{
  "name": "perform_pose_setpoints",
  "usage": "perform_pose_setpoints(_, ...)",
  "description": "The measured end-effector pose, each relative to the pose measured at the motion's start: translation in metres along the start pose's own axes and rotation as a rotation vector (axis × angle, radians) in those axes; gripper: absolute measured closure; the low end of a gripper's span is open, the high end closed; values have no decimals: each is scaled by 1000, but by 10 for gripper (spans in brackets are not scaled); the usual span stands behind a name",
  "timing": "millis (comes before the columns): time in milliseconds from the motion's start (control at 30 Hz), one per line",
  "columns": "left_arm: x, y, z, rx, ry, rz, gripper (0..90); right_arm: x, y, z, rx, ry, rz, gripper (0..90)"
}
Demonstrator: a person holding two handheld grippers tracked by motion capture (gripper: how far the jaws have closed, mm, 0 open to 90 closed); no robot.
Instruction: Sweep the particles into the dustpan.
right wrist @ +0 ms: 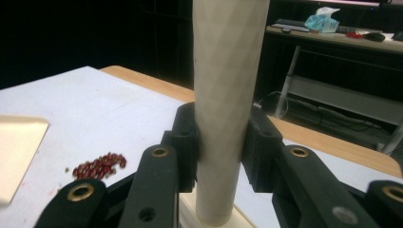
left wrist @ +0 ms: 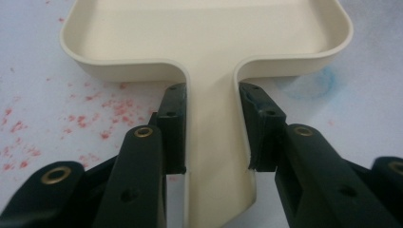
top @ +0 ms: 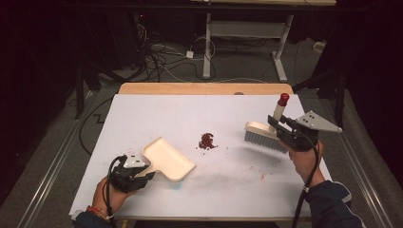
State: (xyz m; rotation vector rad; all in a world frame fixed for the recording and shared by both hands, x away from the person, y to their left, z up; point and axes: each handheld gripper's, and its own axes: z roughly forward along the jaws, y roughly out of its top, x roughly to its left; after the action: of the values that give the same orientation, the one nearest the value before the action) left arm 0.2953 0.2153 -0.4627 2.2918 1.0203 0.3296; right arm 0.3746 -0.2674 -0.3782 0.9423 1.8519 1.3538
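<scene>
From above I see the whole white bench [top: 157, 107]: my left hand-held gripper [top: 142, 175] low on the left with the cream dustpan [top: 168, 159], my right hand-held gripper [top: 285, 130] over on the right with the brush [top: 261, 135], and a small heap of red beans [top: 207, 140] between them, apart from both. My left gripper view gets in close instead: both pads clamped on the dustpan's flat handle [left wrist: 216, 142], pan flat on the bench, red specks scattered beside it. My right gripper view looks along the upright brush handle [right wrist: 228, 95], jaws squeezed tight on either side of it, the beans [right wrist: 100, 165] lying off to the left. The brush's bristles and red cap are plain from above.
</scene>
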Motion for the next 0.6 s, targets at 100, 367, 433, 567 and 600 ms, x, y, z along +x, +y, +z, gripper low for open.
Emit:
perform_pose_setpoints(100, -3, 2, 4, 6, -3, 7, 635, 2, 2, 10, 8, -9, -16, 703)
perform_pose_setpoints(367, -8, 6, 9, 11, -12, 18, 635, 9, 10, 50, 26, -12, 17, 704)
perform_pose_setpoints(433, -9, 7, 11, 14, -14, 20, 635, 16, 15, 67, 31, -9, 8, 704)
perform_pose_setpoints(567, -12, 9, 13, 15, -20, 28, 635, 28, 19, 81, 32, -8, -3, 704)
perform_pose_setpoints(600, -13, 10, 14, 14, -19, 27, 635, 31, 20, 86, 30, -6, -3, 703)
